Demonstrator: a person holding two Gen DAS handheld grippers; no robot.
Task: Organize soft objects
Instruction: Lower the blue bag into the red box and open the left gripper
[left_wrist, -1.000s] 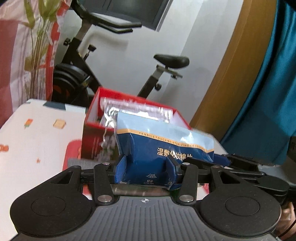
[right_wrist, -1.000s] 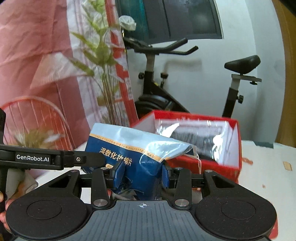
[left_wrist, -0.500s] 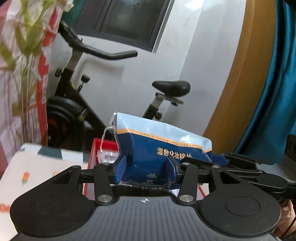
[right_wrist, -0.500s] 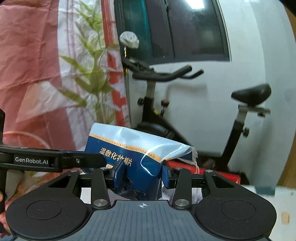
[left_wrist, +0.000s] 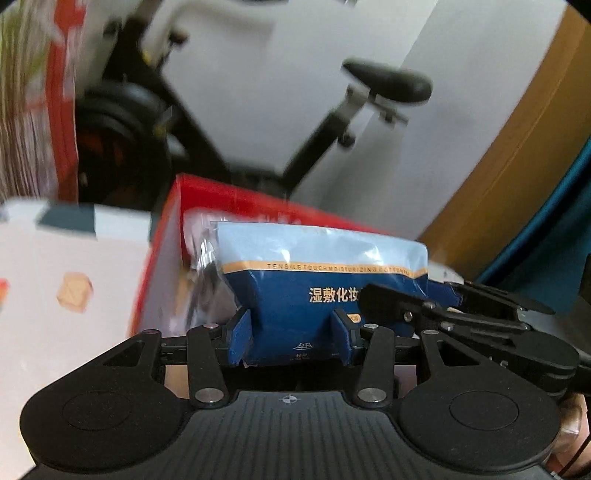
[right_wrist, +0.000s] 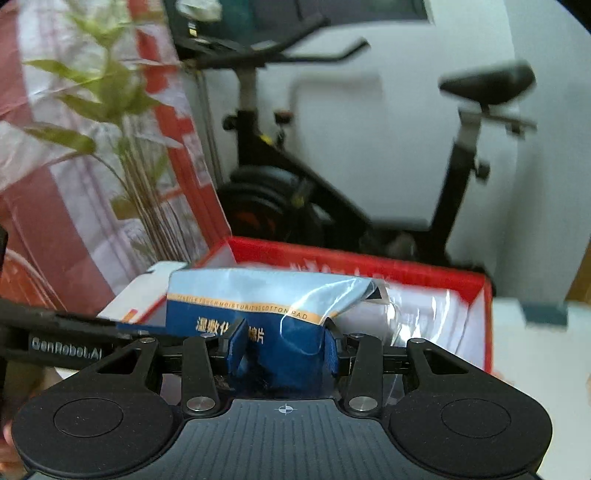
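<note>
Blue and pale-blue, the soft plastic pouch of cotton pads (left_wrist: 295, 295) hangs between your two grippers, in front of the open red cardboard box (left_wrist: 173, 229) and partly over its near edge. Your left gripper (left_wrist: 291, 338) pinches the pouch's lower end between its blue pads, and your right gripper (right_wrist: 282, 350) pinches the other end the same way, its pads pressed into the crumpled dark-blue plastic. Inside the box, behind the pouch, lies a clear, shiny plastic packet (right_wrist: 417, 314). A white table surface with small orange patches (left_wrist: 66, 314) spreads beside the box. Behind the box stands a black exercise bike (right_wrist: 295, 184) against a white wall, and beside the box rises a green leafy plant (right_wrist: 107, 92).
</note>
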